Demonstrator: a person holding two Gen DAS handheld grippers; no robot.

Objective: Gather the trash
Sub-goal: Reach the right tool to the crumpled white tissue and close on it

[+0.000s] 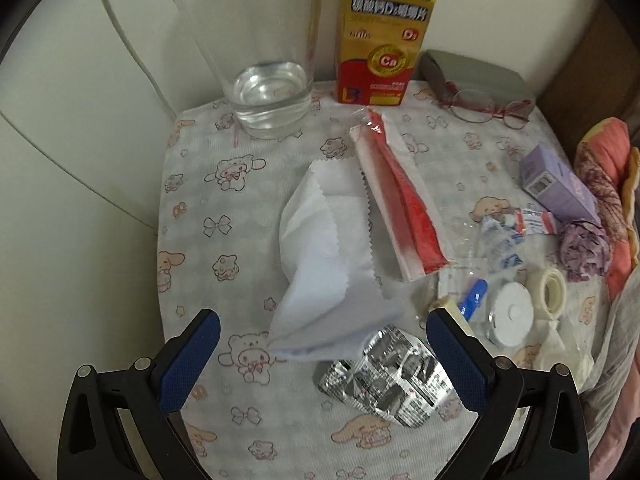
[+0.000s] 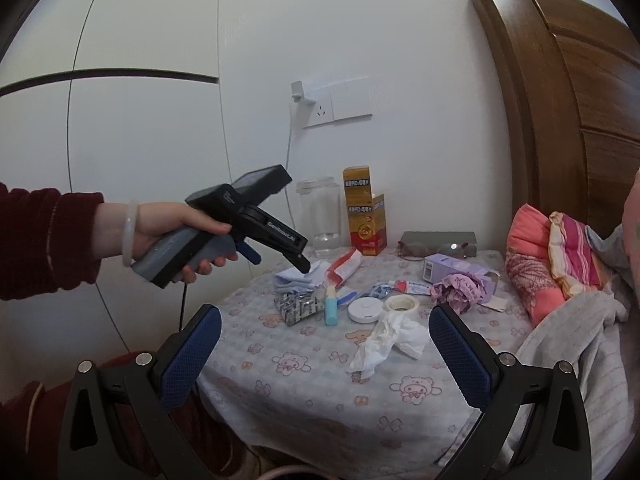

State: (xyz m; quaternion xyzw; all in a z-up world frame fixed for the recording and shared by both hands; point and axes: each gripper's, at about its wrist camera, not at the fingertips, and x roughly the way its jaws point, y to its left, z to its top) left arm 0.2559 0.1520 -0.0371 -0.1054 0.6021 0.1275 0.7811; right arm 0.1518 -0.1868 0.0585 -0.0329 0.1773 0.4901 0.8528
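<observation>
Trash lies scattered over the cloth-covered surface [image 1: 200,216]: a folded white tissue [image 1: 324,248] sits just ahead of the left hand-held gripper [image 1: 323,332], whose blue-padded fingers stand spread apart and grasp nothing, with a spent foil blister pack [image 1: 388,380] between their tips. Beyond the tissue, a red-and-white torn wrapper [image 1: 400,204] lies beside it, and farther off stand a drinking glass [image 1: 272,96] and a yellow calcium tablet box [image 1: 384,36]. To this gripper's right rest a white round cap [image 1: 510,314], a tape roll [image 1: 550,286], a crumpled purple wrapper [image 1: 582,250] and a purple box [image 1: 560,184]. The right hand-held gripper [image 2: 325,328] hangs well back from the surface, likewise released, with a crumpled white tissue [image 2: 390,338] ahead between its fingers.
</observation>
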